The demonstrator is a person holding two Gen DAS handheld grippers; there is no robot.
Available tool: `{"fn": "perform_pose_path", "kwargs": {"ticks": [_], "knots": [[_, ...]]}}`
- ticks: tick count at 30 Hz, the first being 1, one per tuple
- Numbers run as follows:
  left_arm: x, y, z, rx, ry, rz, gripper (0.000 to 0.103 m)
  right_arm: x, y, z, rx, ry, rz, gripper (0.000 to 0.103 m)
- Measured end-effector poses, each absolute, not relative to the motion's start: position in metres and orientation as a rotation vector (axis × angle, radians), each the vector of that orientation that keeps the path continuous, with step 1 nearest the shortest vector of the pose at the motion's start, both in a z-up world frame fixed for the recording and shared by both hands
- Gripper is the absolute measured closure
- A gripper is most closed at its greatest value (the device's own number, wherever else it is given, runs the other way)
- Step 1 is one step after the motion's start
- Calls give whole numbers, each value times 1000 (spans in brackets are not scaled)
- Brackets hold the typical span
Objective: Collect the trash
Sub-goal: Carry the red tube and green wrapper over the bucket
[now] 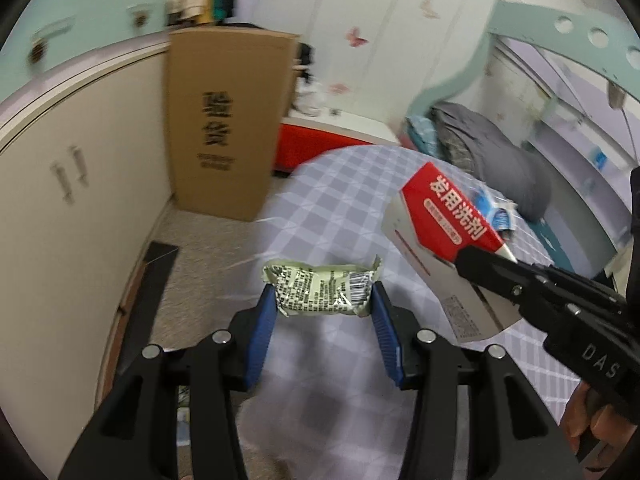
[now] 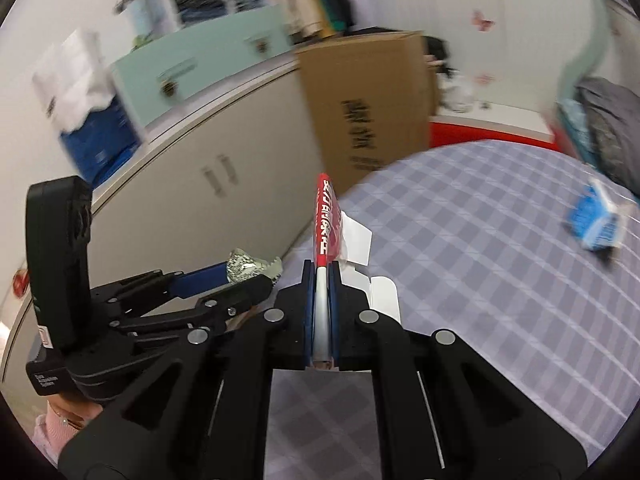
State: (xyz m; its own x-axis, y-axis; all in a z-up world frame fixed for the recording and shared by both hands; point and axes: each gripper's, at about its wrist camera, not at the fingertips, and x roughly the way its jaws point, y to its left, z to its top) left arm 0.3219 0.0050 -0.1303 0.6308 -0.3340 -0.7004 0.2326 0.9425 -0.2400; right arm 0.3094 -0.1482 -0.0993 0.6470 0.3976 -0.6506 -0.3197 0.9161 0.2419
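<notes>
A crumpled green snack wrapper [image 1: 320,290] is held between the blue pads [image 1: 264,332] of the left gripper [image 1: 323,300], whose jaws stand partly open, pressed against the wrapper's two ends. The wrapper's printed text and barcode are turned toward the left wrist camera, and the packet is seen bridging the gap at the fingertips.

A flattened red-and-white carton [image 2: 326,240] is clamped by the right gripper [image 2: 320,276], its jaws drawn almost fully together on the thin cardboard. In the right wrist view the carton is seen edge-on, rising straight out beyond the fingertips, with white flaps spread to the right of the jaws. In the left wrist view the same carton [image 1: 444,236] is shown broadside, up and to the right of the left jaws, gripped at its lower corner by the black fingers of the right gripper [image 1: 486,262].

Both grippers are held above a bed covered in a lilac checked sheet [image 2: 480,280]. A blue-and-white package [image 2: 598,224] is left lying on the sheet, well to the right of the right jaws. A tall cardboard box [image 1: 224,120] is seen standing beyond and to the left of the left jaws, beside a cream cabinet [image 1: 80,208]. The surroundings are blurred.
</notes>
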Motion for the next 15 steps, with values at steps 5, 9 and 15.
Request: {"fn": "perform_pose_path", "kwargs": {"ticks": [5, 9, 15], "knots": [[310, 88, -147, -189, 848, -230, 57, 316, -64, -113, 63, 805, 532, 96], [304, 142, -167, -210, 885, -162, 57, 321, -10, -131, 25, 844, 597, 96], [310, 195, -209, -263, 958, -94, 56, 336, 53, -174, -22, 911, 622, 96]]}}
